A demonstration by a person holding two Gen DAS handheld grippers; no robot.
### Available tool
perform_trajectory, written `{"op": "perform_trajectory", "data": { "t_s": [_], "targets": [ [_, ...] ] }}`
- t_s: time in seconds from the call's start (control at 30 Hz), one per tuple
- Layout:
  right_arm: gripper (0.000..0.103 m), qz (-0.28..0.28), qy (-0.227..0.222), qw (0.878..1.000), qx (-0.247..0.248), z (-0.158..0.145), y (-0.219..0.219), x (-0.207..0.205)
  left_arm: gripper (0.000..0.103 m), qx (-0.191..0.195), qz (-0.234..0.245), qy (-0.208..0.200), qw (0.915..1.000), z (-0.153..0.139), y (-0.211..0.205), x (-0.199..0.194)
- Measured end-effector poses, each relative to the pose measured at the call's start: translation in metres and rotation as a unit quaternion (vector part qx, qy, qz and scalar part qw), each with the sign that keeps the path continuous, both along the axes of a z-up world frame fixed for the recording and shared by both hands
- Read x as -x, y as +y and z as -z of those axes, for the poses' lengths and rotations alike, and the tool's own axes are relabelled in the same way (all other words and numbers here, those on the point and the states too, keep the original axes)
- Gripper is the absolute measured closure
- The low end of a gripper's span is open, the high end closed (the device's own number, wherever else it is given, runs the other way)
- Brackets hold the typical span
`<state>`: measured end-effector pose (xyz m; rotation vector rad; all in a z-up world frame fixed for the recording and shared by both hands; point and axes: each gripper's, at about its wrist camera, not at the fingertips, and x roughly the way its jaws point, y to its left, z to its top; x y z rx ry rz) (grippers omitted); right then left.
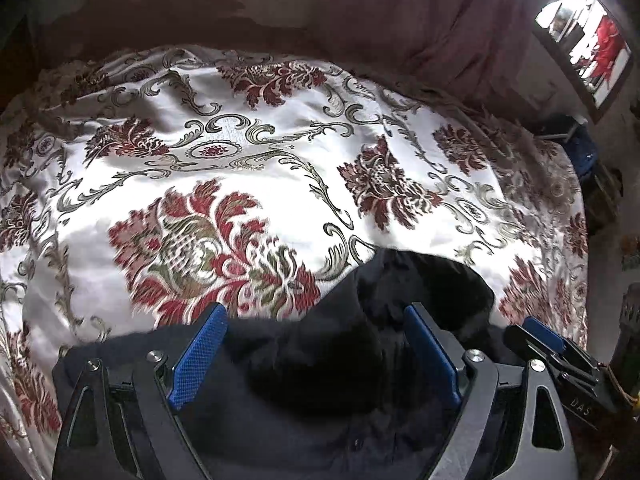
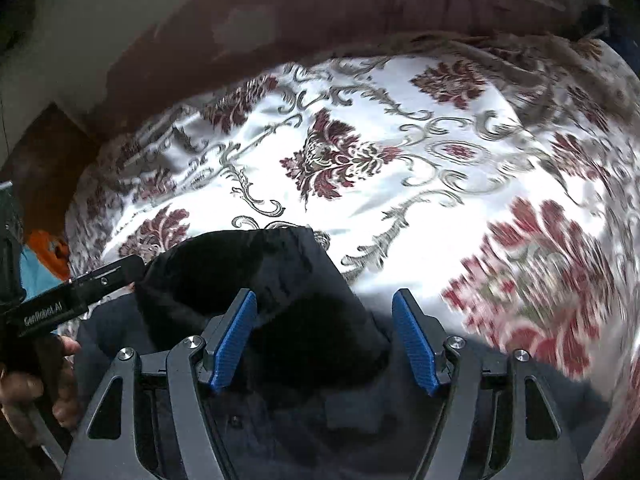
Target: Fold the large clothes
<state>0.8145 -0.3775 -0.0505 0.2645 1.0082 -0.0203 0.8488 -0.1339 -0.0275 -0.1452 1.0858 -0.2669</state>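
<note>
A dark navy garment (image 1: 304, 364) lies bunched on the near part of a bed, small buttons showing low down and a blacker fold (image 2: 224, 276) lying on top. My left gripper (image 1: 314, 314) hangs over it, its blue pads (image 1: 196, 356) standing wide apart and clear of the cloth, which lies below and between them. My right gripper (image 2: 325, 298) is also open above the same garment (image 2: 320, 360), with nothing pinched between its pads. Each gripper shows in the other view: the right gripper (image 1: 540, 334) at the right edge, the left gripper (image 2: 116, 270) at the left edge, held by a hand (image 2: 36, 392).
The bed wears a shiny white bedspread (image 1: 248, 168) with red flowers and grey-green scrolls, wrinkled in places. Dark maroon bedding or a headboard (image 1: 360, 12) runs along the far side. A framed mirror (image 1: 584, 40) hangs at top right. Orange and teal items (image 2: 48, 256) lie beside the bed.
</note>
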Motion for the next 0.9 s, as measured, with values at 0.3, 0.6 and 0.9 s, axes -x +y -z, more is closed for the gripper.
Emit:
{"op": "perform_trajectory", "data": {
  "t_s": [0.3,0.6,0.9],
  "targets": [
    [0.077,-0.020,0.081,0.996,0.015,0.026,0.009,-0.050,0.046,-0.055,0.026,0.014,0.9980,0.018,-0.015,-0.023],
    [0.097,-0.051,-0.025,0.998,0.020,-0.005,-0.011,0.006,0.098,-0.018,0.083,-0.043,0.9954,0.002,-0.001,0.004],
    [0.098,-0.156,-0.018,0.984,0.080,0.004,-0.011,0.079,0.099,-0.004,0.134,-0.044,0.9899,-0.012,0.040,0.060]
  ]
}}
